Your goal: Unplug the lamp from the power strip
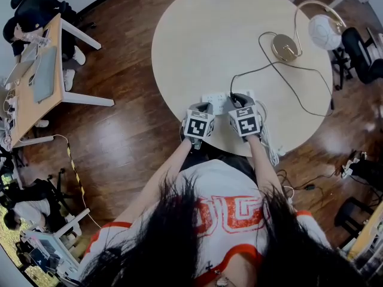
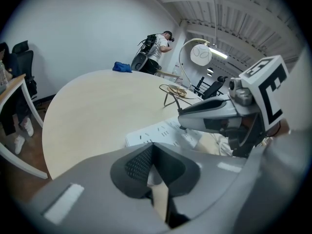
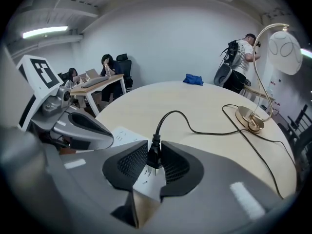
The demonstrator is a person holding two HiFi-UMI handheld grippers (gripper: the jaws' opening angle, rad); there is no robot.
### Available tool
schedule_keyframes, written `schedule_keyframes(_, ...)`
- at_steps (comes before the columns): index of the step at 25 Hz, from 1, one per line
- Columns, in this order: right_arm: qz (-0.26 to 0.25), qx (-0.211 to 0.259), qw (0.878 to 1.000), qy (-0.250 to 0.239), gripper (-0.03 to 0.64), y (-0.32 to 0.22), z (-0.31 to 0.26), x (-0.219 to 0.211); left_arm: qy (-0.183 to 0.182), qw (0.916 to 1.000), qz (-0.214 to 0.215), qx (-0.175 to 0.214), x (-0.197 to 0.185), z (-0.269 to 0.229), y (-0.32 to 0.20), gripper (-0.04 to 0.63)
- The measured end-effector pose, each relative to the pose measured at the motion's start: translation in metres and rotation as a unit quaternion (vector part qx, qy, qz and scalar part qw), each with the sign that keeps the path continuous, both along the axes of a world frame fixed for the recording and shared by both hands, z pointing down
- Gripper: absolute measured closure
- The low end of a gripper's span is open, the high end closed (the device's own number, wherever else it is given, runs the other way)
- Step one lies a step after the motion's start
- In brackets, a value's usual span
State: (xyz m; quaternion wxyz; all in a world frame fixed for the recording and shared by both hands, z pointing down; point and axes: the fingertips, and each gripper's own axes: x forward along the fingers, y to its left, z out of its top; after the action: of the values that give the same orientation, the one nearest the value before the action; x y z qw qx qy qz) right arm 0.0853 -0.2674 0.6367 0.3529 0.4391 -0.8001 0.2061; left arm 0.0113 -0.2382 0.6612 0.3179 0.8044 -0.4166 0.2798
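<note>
While right hand-held gripper [image 3: 154,163] pinches plug [image 3: 153,153] over round table [image 3: 195,104], left hand-held gripper [image 2: 153,160] is pressed together.

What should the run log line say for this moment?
left gripper: shut, at power strip | right gripper: shut on plug, prongs showing

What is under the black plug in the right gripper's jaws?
The white power strip lies directly beneath the black plug. Its metal prongs show above the strip; whether their tips sit in the socket cannot be seen.
</note>
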Motion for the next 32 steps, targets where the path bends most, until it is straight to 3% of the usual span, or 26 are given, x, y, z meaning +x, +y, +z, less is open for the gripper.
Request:
schedule_keyframes(5,-0.003,-0.011,1.000,0.006,0.526,0.000,0.005,-0.004,-0.005,1.0000,0.003,0.006,0.000,0.002,-0.001,0.595)
schedule_keyframes(7,-0.003,-0.020,1.000,0.011,0.413,0.003,0.011,-0.003,-0.004,1.0000,0.004,0.005,0.001,0.003,-0.001,0.594)
schedule_keyframes(8,0.000,-0.020,1.000,0.010,0.405,0.005,0.012,-0.001,-0.004,1.0000,0.005,0.005,0.002,0.003,0.000,0.594)
schedule_keyframes(18,0.068,0.024,0.995,-0.069,0.408,0.014,-0.028,0.015,0.022,0.9997,0.013,-0.002,-0.002,0.005,0.000,0.594)
schedule_keyframes(21,0.087,0.044,0.989,-0.107,0.449,0.021,-0.050,0.016,0.035,0.9993,0.008,0.015,-0.008,-0.012,0.002,0.595)
schedule_keyframes(25,0.110,0.090,0.982,-0.123,0.610,0.029,-0.077,0.020,0.074,0.9952,-0.005,0.063,-0.012,-0.055,0.005,0.594)
schedule_keyframes(32,0.118,0.116,0.976,-0.143,0.615,0.057,-0.098,0.004,0.136,0.9825,-0.020,0.125,-0.025,-0.122,0.026,0.594)
